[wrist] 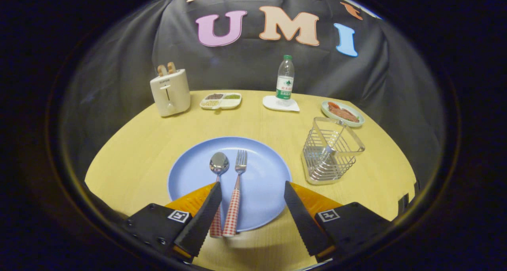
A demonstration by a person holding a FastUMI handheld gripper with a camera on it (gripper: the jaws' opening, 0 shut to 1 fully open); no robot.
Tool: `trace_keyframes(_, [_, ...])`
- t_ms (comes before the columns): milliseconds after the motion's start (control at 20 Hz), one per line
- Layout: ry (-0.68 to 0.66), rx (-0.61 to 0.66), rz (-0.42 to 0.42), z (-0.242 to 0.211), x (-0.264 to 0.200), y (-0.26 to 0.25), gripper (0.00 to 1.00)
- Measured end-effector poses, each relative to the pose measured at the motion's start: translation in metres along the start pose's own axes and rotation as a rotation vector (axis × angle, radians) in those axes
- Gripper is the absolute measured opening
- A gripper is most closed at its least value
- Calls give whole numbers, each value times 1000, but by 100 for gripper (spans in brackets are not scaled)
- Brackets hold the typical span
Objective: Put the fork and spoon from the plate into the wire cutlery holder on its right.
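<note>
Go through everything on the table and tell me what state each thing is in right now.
hand-held gripper: open, empty, above the plate's near edge
spoon: flat on blue plate
fork: flat beside spoon
wire cutlery holder: upright, empty
water bottle: upright, capped
toaster: bread in slots

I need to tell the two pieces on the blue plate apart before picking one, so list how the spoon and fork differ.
The steel spoon with a red-checked handle ends in a rounded bowl; the steel fork with a red-checked handle ends in tines. The spoon lies nearer the toaster side, its handle partly hidden behind one finger of the open gripper; the fork lies between the fingers, fully visible. Both lie side by side on the round blue plate, heads pointing away.
</note>
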State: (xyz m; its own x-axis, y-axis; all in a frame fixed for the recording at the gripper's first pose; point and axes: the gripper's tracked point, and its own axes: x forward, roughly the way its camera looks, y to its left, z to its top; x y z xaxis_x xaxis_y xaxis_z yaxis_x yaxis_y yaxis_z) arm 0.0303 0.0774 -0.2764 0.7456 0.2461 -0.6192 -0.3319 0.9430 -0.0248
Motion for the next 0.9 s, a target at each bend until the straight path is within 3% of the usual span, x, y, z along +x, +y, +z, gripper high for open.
trace_keyframes(350, [57, -15, 27, -13, 13, 8, 95])
trace_keyframes(650, [105, -15, 68, -30, 15, 27, 77])
trace_keyframes(900, [119, 29, 67, -35, 17, 27, 41])
